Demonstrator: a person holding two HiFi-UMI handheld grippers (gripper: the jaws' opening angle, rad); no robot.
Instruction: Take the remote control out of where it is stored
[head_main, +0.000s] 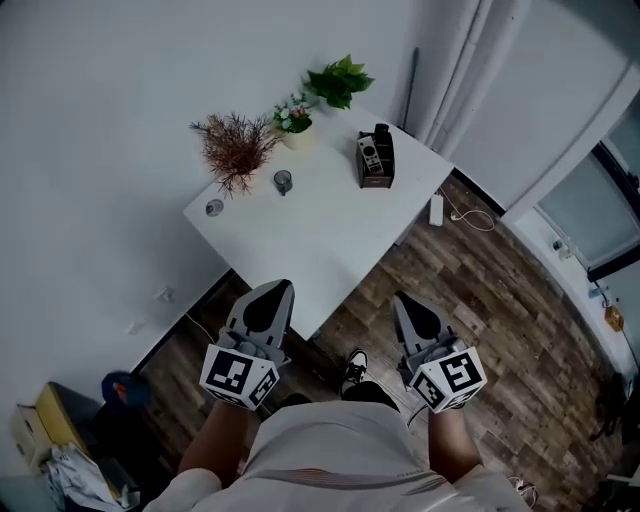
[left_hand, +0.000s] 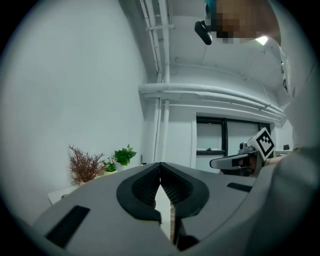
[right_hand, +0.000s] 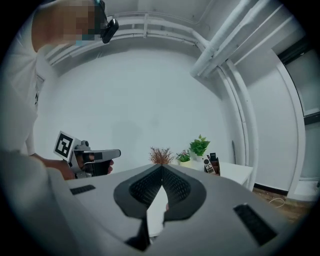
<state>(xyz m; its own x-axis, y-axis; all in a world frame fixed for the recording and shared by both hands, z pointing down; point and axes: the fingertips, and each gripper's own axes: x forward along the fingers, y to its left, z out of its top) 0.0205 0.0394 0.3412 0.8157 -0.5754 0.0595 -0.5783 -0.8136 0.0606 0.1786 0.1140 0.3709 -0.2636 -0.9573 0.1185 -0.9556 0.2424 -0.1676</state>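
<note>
The remote control (head_main: 369, 154) stands upright in a dark holder (head_main: 377, 180) near the far right corner of the white table (head_main: 320, 225), with a black item just beside it in the same holder. Along the far edge sit a green plant (head_main: 338, 82), a small flowering pot (head_main: 294, 120) and a dried brown bush (head_main: 235, 148). A small glass (head_main: 283, 181) stands near the bush.

Both grippers hang well apart from the holder, off the near corner. The left gripper (left_hand: 160, 175) has its jaws pressed together on nothing, and the right gripper (right_hand: 162, 174) is likewise closed and empty.
</note>
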